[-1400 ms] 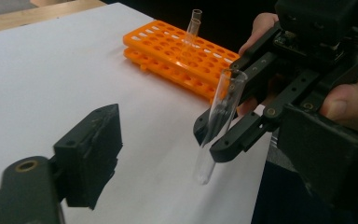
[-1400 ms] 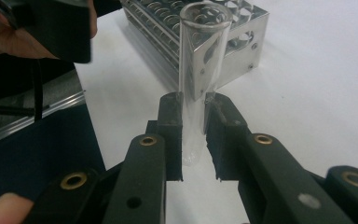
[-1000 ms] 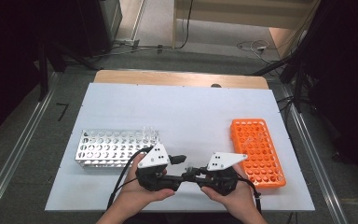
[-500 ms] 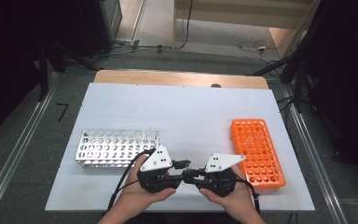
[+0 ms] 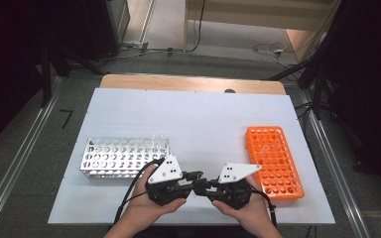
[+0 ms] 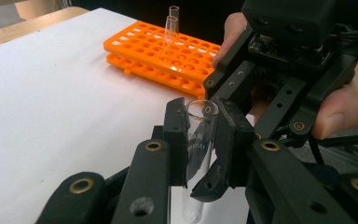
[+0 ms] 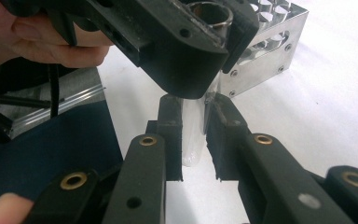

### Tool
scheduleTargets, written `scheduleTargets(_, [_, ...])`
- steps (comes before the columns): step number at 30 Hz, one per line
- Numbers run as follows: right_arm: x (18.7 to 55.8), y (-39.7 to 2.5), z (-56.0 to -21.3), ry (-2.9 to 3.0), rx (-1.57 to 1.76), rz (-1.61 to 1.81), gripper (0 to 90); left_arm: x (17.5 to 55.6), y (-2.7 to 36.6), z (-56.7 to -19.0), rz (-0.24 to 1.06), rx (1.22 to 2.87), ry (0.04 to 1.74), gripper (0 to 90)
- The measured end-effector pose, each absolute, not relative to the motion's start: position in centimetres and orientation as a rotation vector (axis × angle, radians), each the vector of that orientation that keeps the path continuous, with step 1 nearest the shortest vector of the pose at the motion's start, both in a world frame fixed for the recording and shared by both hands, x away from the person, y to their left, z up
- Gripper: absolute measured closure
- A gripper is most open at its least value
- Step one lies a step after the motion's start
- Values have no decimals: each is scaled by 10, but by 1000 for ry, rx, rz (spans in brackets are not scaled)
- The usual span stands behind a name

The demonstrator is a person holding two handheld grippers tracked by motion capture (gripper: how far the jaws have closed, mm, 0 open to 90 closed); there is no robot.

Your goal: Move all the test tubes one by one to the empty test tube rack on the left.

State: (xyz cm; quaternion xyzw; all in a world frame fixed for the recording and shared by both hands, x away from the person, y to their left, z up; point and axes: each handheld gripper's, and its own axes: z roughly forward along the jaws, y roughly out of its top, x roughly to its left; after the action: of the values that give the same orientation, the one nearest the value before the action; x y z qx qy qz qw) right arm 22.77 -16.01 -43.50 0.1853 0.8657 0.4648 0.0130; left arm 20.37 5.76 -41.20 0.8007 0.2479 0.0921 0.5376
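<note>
While both grippers meet, test tube [image 6: 198,154] bottom stays cropped.

White table [image 5: 198,119] (metal rack [image 5: 121,157], orange rack [image 5: 275,161])

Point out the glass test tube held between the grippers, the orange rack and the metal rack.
glass test tube [image 6: 197,140]: left gripper view, its clear wall between the jaws.
orange rack [image 5: 277,161]: high view, middle of its holed top.
metal rack [image 5: 121,156]: high view, its holed top plate.
</note>
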Motion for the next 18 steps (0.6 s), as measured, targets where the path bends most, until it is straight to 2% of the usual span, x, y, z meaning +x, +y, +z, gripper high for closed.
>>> scheduleTargets(11, [228, -161, -435, 2694, 587, 1470, 724, 204, 59, -411, 226, 1901, 585, 762])
scheduleTargets(18, [229, -164, -434, 2668, 598, 1513, 539, 205, 62, -410, 236, 1890, 595, 763])
